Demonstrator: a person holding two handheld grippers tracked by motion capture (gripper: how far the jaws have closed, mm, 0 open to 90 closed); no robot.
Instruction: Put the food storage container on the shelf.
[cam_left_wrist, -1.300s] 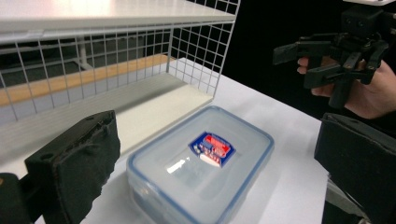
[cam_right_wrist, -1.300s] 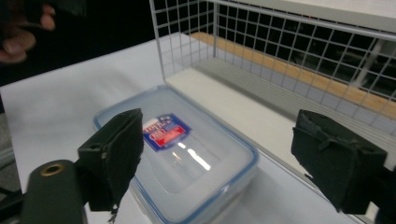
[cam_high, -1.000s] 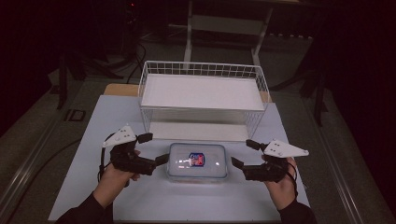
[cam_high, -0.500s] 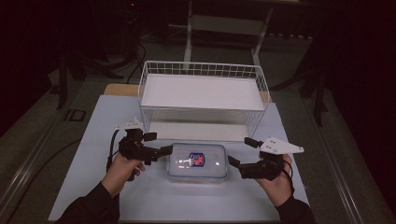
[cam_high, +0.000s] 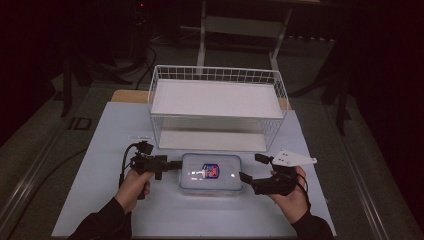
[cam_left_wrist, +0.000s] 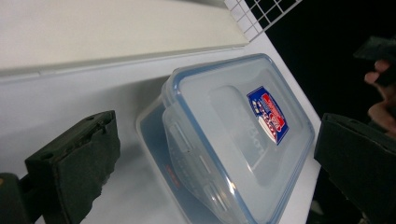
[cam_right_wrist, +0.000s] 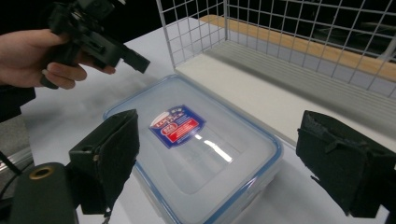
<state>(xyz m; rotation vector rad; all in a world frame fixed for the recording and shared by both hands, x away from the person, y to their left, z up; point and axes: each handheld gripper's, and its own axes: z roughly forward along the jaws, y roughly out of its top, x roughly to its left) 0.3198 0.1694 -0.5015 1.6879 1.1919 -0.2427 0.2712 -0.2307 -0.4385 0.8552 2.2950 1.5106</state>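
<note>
Clear lidded container (cam_high: 212, 173), blue-rimmed, red-and-blue label on top: flat on white table (cam_high: 100, 150), just in front of wire basket (cam_high: 216, 107); left gripper (cam_high: 167, 165) at container's left end, jaws apart; right gripper (cam_high: 246, 178) at its right end, jaws apart.

Dark long sleeves; each black gripper (cam_high: 176, 165) trails a cable, the right gripper (cam_high: 252, 172) bearing a grey three-cornered plate.
</note>
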